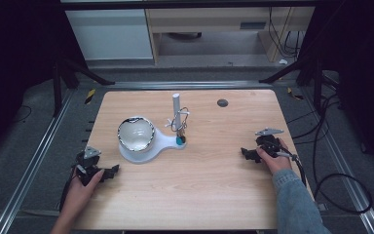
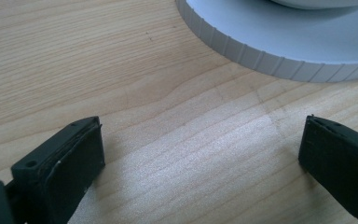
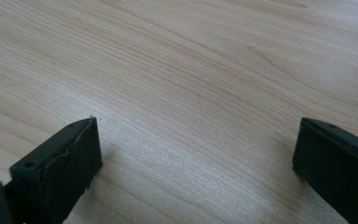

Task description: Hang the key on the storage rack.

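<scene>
Both grippers rest on the wooden counter (image 1: pixel 214 165), each held by a hand, with nothing between their fingers. The left gripper (image 1: pixel 111 172) lies near the counter's front left corner, its fingers (image 2: pixel 70 163) spread wide apart over bare wood and pointing toward the white stand base (image 2: pixel 279 42) just ahead of them, not touching it. The right gripper (image 1: pixel 246 153) lies toward the right edge, well apart from the stand; its fingers (image 3: pixel 65 163) are also wide open over bare wood.

The stand sits left of the counter's middle. A shiny metal bowl (image 1: pixel 136 134) sits on the round end of the base. On the narrower end, toward the middle, a white post (image 1: pixel 176 105) stands upright with a wire whisk (image 1: pixel 179 120) hanging beside it. Something small and teal (image 1: pixel 179 140) lies at the foot of the post. A dark round grommet (image 1: pixel 222 102) is set near the back edge.
</scene>
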`<action>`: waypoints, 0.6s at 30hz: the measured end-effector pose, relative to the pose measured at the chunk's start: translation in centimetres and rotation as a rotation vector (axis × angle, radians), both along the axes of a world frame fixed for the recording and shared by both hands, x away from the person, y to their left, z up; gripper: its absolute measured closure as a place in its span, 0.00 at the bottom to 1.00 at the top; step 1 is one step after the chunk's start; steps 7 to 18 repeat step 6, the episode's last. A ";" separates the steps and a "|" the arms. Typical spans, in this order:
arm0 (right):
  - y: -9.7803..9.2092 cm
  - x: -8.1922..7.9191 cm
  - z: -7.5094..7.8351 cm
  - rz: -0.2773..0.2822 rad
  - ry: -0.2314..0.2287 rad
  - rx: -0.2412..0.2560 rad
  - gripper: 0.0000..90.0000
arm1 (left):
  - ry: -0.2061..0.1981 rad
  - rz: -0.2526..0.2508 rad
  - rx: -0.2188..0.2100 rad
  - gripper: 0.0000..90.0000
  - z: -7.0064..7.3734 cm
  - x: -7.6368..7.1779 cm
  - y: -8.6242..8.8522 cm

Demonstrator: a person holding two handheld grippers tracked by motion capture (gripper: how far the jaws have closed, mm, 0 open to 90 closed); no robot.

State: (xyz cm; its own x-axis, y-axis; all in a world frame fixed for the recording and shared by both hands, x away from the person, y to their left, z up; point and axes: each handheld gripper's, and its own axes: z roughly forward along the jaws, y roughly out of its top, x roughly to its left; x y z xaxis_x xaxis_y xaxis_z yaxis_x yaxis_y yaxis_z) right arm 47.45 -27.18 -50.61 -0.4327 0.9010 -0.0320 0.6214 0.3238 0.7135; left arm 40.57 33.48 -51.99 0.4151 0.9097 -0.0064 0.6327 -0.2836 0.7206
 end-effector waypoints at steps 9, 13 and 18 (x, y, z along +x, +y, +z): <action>0.0 0.0 0.0 -0.028 -0.001 0.002 0.00 | 0.000 0.000 0.000 0.00 0.0 0.0 0.0; 0.0 0.0 0.0 -0.028 -0.001 0.002 0.00 | 0.000 0.000 0.000 0.00 0.0 0.0 0.0; 0.0 0.0 0.0 -0.028 -0.001 0.002 0.00 | 0.000 0.000 0.000 0.00 0.0 0.0 0.0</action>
